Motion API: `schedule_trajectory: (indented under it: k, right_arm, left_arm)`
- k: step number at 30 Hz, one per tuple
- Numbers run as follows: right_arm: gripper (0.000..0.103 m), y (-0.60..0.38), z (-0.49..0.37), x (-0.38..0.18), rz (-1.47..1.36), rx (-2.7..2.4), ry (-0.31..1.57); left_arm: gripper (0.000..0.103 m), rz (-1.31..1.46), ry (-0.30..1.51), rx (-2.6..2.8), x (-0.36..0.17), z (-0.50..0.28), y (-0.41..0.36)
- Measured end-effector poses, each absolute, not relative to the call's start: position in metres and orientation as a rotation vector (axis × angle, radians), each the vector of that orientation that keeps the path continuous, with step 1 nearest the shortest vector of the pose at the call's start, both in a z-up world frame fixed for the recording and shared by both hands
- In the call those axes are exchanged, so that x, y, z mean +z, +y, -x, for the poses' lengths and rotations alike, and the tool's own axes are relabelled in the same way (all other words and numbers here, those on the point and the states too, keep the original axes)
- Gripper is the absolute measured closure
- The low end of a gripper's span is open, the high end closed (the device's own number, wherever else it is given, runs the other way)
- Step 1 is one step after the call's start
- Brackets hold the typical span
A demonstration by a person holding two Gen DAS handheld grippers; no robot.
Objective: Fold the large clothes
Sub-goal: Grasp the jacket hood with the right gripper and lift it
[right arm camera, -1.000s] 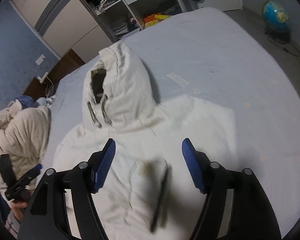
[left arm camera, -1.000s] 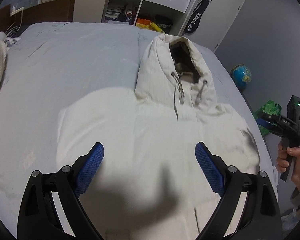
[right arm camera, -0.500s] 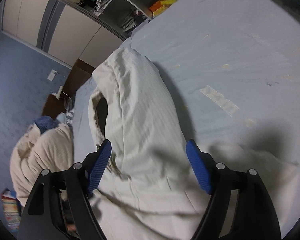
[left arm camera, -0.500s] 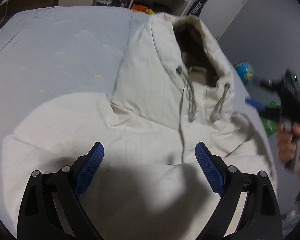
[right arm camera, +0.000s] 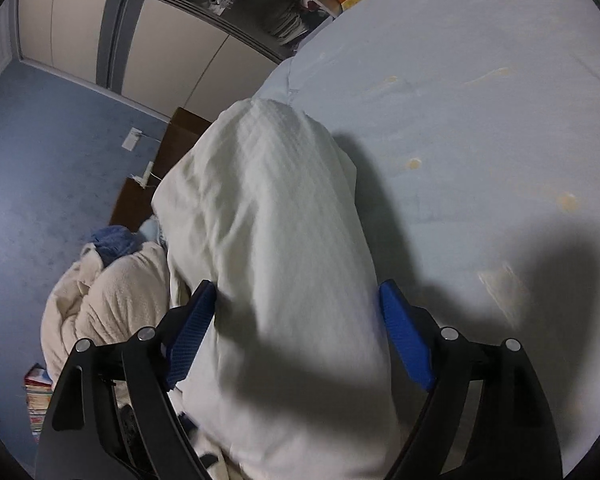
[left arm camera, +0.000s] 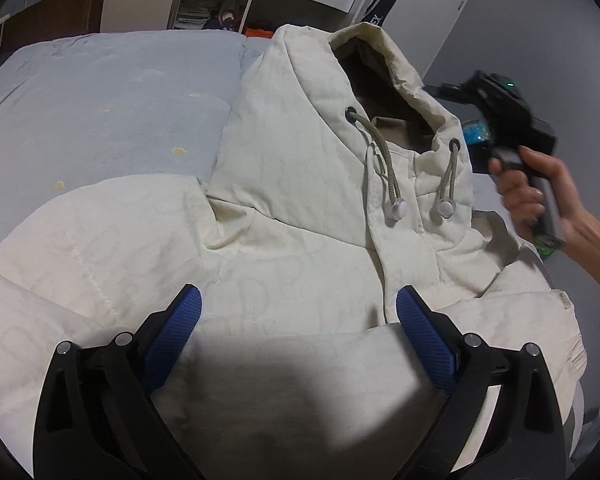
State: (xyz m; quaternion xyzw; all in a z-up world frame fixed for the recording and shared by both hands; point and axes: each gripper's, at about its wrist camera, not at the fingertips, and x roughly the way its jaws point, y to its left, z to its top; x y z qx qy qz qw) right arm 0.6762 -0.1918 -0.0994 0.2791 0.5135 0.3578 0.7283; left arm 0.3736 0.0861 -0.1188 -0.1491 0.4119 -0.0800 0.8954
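A cream hooded jacket (left arm camera: 300, 264) lies face up on a pale blue bed (left arm camera: 100, 104), its hood (left arm camera: 300, 120) toward the far end with two drawcords hanging. My left gripper (left arm camera: 298, 336) is open and empty just above the jacket's chest. My right gripper (right arm camera: 298, 330) is open, its jaws standing on either side of the hood (right arm camera: 276, 220) seen from the side; whether the pads touch the cloth is unclear. The right gripper, held in a hand, also shows in the left wrist view (left arm camera: 512, 128) beside the hood.
A cream blanket bundle (right arm camera: 100, 300) lies at the bed's left. A wardrobe with open shelves (left arm camera: 220, 12) and drawers stands beyond the bed. A brown headboard (left arm camera: 48, 16) is at the far left. A globe sits on the floor behind the right hand.
Both grippers have moved forward toward the hood, which now looms larger. The right gripper now straddles the hood. Both stay open.
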Motion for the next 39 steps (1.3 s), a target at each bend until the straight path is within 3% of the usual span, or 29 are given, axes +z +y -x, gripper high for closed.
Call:
schedule_trajectory:
  k: [7,8,10,12,13,19,27,32,39]
  right_arm:
    - [0.025,-0.166,-0.707,-0.114,-0.639,0.847,1.168]
    - [0.03,-0.162,-0.708,-0.112,-0.627,0.838,1.162]
    - [0.067,-0.156,-0.702,-0.102,-0.578,0.845,1.131]
    - [0.082,-0.151,-0.697,-0.093,-0.536,0.84,1.123]
    - [0.084,-0.149,-0.688,-0.082,-0.51,0.856,1.092]
    - [0.086,-0.153,-0.631,-0.028,-0.441,0.902,1.003]
    - [0.086,-0.141,-0.501,0.03,-0.045,0.954,0.838]
    - [0.086,-0.136,-0.412,0.029,0.179,0.971,0.758]
    - [0.085,-0.155,-0.352,-0.001,0.186,0.962,0.782]
  left_arm:
    - [0.008,0.318,0.829,-0.175,-0.119,-0.362,0.087]
    - [0.008,0.319,0.828,-0.175,-0.118,-0.361,0.086]
    - [0.008,0.316,0.83,-0.172,-0.118,-0.362,0.085]
    - [0.008,0.311,0.835,-0.168,-0.117,-0.365,0.083]
    - [0.008,0.31,0.838,-0.168,-0.117,-0.365,0.083]
    - [0.008,0.32,0.865,-0.119,-0.107,-0.357,0.08]
    - [0.008,0.503,0.843,-0.097,-0.067,-0.305,0.104]
    - [0.008,0.546,0.807,-0.065,-0.035,-0.273,0.122]
    - [0.008,0.573,0.732,-0.025,0.009,-0.24,0.137]
